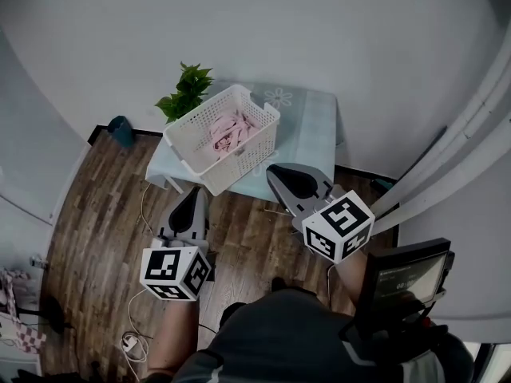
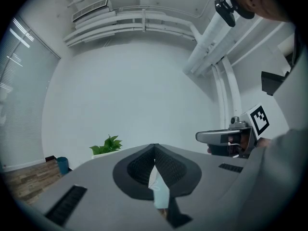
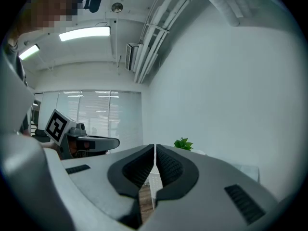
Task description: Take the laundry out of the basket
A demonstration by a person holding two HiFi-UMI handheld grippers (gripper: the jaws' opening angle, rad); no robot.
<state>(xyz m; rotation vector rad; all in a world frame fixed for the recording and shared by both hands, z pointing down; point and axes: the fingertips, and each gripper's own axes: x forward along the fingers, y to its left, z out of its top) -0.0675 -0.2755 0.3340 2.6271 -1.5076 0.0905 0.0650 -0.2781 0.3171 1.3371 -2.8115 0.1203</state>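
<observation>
Both tools are held out ahead of the torso, roughly level, pointing away from the person. Left tool: jaws together, tips meeting. The left marker cube sits at its rear, just above the left forearm. Right tool: jaws together as well, pads closed along their length. The right marker cube sits at its rear, above the right forearm. Tools are side by side and apart, not touching, with the right one reaching slightly further ahead. Each shows side-on in the other's gripper view.
</observation>
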